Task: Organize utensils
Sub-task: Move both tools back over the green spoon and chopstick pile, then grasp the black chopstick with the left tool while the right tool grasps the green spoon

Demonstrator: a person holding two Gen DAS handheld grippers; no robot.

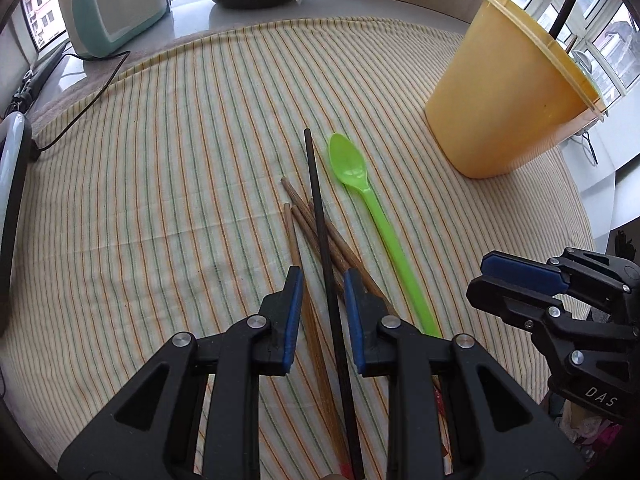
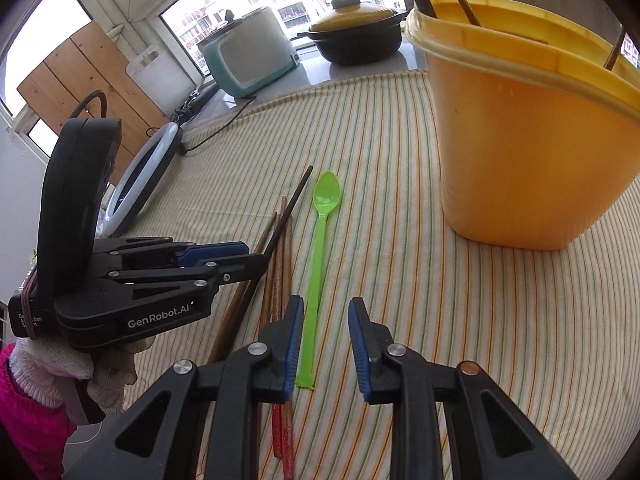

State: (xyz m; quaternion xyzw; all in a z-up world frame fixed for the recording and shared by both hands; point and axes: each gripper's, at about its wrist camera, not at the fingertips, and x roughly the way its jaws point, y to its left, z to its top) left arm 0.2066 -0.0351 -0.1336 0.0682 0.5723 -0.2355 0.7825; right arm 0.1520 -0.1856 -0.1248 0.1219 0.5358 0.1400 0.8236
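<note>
Both grippers hang low over the striped cloth (image 1: 160, 200) on the desk, each with jaws parted and gripping nothing. Left gripper (image 1: 319, 280) straddles the black chopstick (image 1: 320, 216) without the pads touching it, as far as the view shows; right gripper (image 2: 325, 312) has the green spoon (image 2: 320, 248) handle's end between its jaws, just beside one pad. Largest on the cloth is the yellow bucket (image 2: 520, 140), upright, with sticks poking from its top. Near its base lies the spoon, then the black chopstick across the brown wooden chopsticks (image 1: 304, 216), farther from the bucket.
</note>
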